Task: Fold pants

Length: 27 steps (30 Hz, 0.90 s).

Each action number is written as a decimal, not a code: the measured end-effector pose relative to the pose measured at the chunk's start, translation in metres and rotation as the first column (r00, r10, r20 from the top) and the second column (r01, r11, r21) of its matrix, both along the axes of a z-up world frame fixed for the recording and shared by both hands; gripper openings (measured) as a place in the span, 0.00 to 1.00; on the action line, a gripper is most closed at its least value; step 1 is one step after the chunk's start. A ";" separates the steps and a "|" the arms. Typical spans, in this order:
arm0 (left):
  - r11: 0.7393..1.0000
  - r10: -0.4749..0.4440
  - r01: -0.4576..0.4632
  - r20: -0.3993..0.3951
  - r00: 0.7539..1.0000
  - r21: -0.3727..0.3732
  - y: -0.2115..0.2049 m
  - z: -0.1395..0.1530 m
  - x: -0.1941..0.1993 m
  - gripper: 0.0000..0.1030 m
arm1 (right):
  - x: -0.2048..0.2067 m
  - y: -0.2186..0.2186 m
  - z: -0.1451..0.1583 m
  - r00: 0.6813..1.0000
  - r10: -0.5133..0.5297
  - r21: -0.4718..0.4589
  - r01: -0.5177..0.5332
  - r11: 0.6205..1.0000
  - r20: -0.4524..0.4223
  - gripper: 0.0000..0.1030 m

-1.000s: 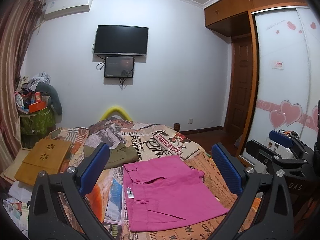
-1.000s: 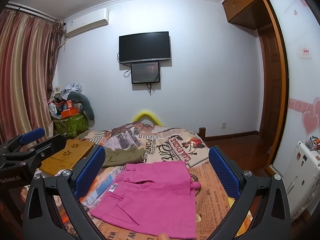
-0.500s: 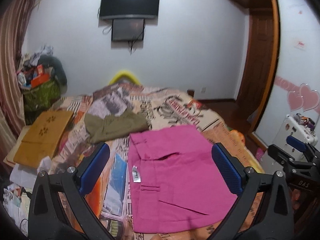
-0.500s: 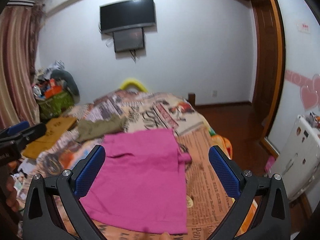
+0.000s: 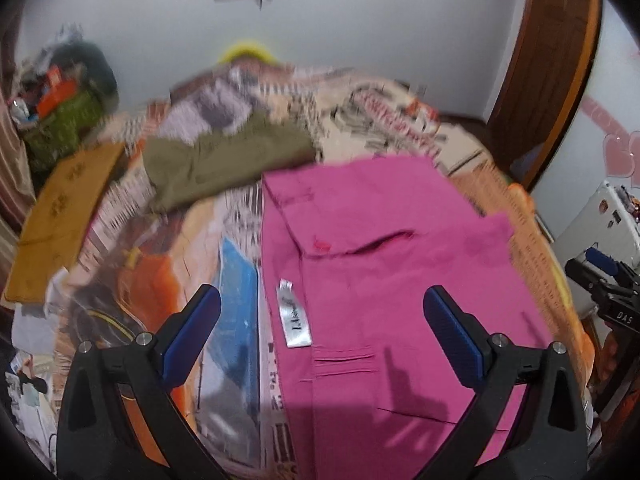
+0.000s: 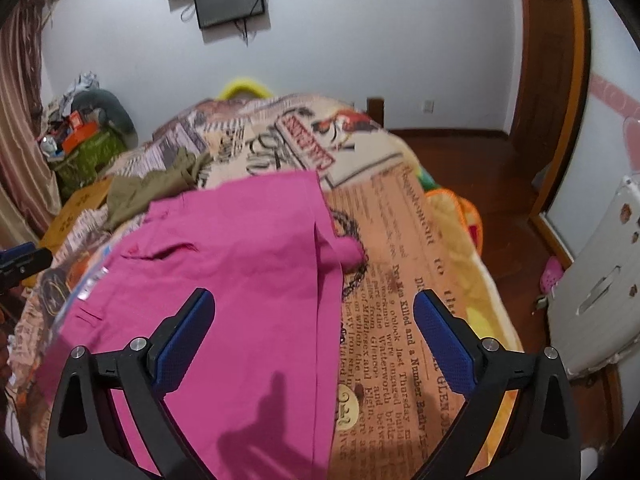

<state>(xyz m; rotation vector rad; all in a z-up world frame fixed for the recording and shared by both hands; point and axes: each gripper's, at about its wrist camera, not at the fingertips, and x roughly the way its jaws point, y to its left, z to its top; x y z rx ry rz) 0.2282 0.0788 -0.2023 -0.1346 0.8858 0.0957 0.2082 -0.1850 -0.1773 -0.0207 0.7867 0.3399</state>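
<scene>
Pink pants [image 5: 380, 264] lie flat on the bed, folded, with a white label [image 5: 294, 320] near their left edge. They also show in the right wrist view [image 6: 240, 264]. My left gripper [image 5: 320, 320] is open and empty, hovering above the pants' left edge near the label. My right gripper [image 6: 312, 320] is open and empty above the pants' right edge. The right gripper shows at the right edge of the left wrist view [image 5: 608, 280]. The left gripper shows at the left edge of the right wrist view [image 6: 20, 260].
Olive-green pants [image 5: 224, 160] lie on the bed behind the pink ones. A newspaper-print bedspread [image 6: 400, 280] covers the bed. An orange-brown board [image 5: 64, 216] lies at the bed's left. A white plastic unit [image 6: 592, 300] stands on the floor to the right.
Both grippers have tilted down and moved closer to the pink pants, which now fill more of each view. Both stay open.
</scene>
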 end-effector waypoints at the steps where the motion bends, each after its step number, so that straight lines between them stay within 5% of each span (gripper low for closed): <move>1: 1.000 0.011 -0.010 -0.017 1.000 0.005 0.004 -0.008 0.006 1.00 | 0.005 0.001 -0.005 1.000 0.009 -0.002 -0.009 1.000 -0.011 0.96; 7: 0.999 0.014 -0.010 -0.078 0.997 0.049 0.012 -0.036 0.028 1.00 | 0.029 0.006 -0.028 0.995 0.049 0.008 -0.049 0.999 -0.089 0.86; 9: 0.999 -0.006 0.010 -0.094 0.996 0.040 0.012 -0.041 0.035 0.94 | 0.037 0.007 -0.036 0.992 0.053 0.017 -0.051 0.999 -0.114 0.85; 13: 0.999 -0.052 0.051 -0.140 0.989 -0.014 0.013 -0.050 0.047 0.72 | 0.054 0.009 -0.050 0.982 0.072 0.031 -0.068 0.997 -0.173 0.64; 17: 0.998 -0.070 0.070 -0.158 0.985 -0.007 0.011 -0.055 0.055 0.60 | 0.063 0.010 -0.060 0.971 0.105 0.066 -0.093 0.994 -0.213 0.49; 22: 0.992 -0.113 0.100 -0.191 0.975 -0.079 0.012 -0.061 0.062 0.32 | 0.071 0.014 -0.069 0.964 0.126 0.070 -0.112 0.991 -0.235 0.49; 27: 0.988 -0.131 0.110 -0.211 0.969 -0.108 0.010 -0.066 0.066 0.31 | 0.078 0.015 -0.071 0.961 0.129 0.082 -0.112 0.990 -0.243 0.49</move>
